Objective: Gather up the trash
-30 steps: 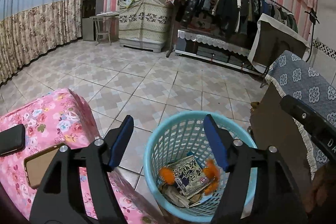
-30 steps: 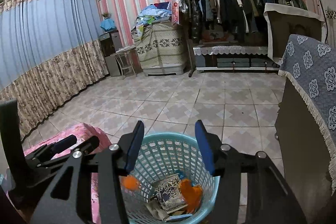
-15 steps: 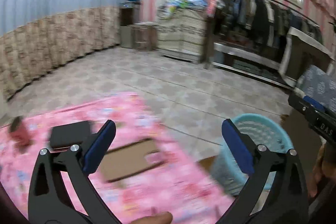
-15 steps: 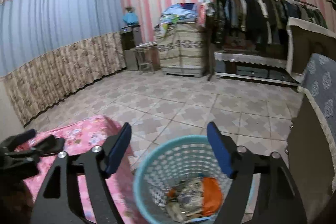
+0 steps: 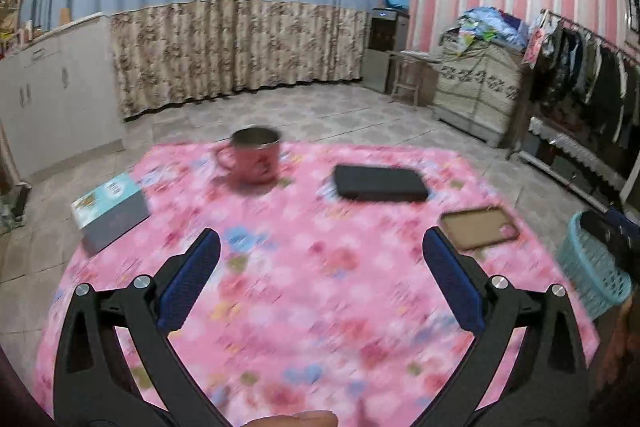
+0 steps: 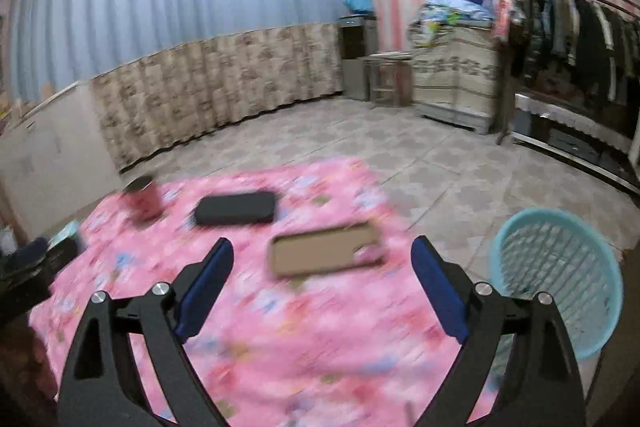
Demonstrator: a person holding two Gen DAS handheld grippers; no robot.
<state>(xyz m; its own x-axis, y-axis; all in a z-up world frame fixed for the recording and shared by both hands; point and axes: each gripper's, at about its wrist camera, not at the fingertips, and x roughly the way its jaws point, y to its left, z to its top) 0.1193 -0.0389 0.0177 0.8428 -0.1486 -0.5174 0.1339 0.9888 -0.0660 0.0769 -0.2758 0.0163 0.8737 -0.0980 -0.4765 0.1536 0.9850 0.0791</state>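
Observation:
Both views are motion-blurred. A light-blue mesh waste basket (image 6: 560, 267) stands on the floor at the right of a table with a pink floral cloth (image 6: 280, 327); it also shows at the right edge of the left wrist view (image 5: 588, 267). Its contents are hidden from here. My left gripper (image 5: 320, 279) is open and empty above the pink floral cloth (image 5: 320, 307). My right gripper (image 6: 322, 283) is open and empty above the cloth, left of the basket.
On the cloth lie a red mug (image 5: 254, 159), a black case (image 5: 380, 183), a brown phone case (image 5: 480, 227) and a box (image 5: 110, 211) at the left edge. Tiled floor, curtains, a covered cabinet (image 5: 476, 95) and a clothes rack (image 5: 592, 75) lie beyond.
Both grippers swung left from above the basket to above the pink table. Both jaws have opened wider. The basket moved to the right side of both views.

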